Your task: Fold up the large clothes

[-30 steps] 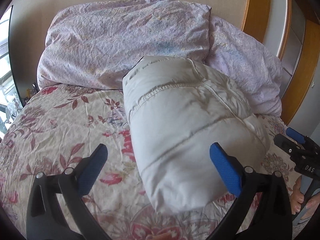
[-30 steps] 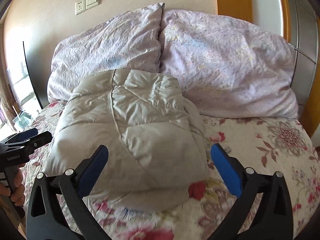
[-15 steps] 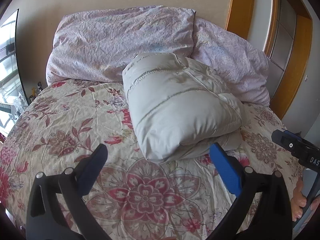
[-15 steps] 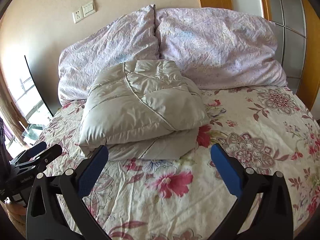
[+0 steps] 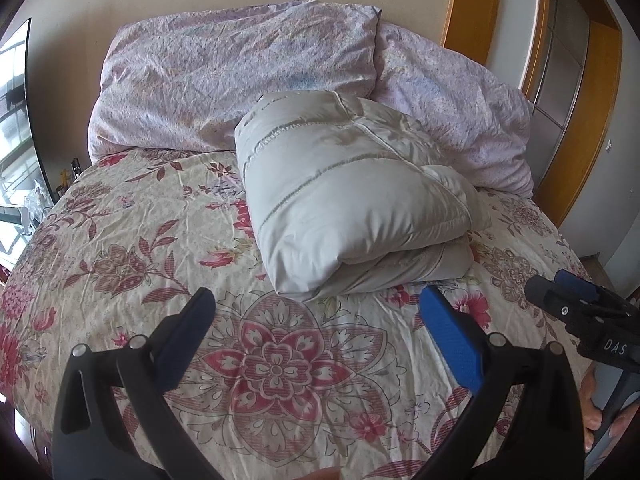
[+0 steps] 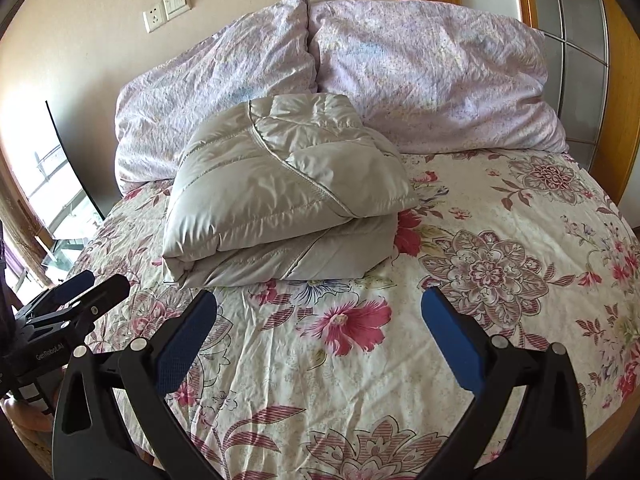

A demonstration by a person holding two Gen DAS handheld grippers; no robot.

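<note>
Wide bed under a cream sheet printed with red flowers, bearing a folded pale-grey quilted puffer jacket and two crumpled lilac pillows at its head.

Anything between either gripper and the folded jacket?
Nothing visible. Only bare floral bedspread lies between the open left gripper, the open right gripper and the folded jacket. The pillows sit behind it.
</note>
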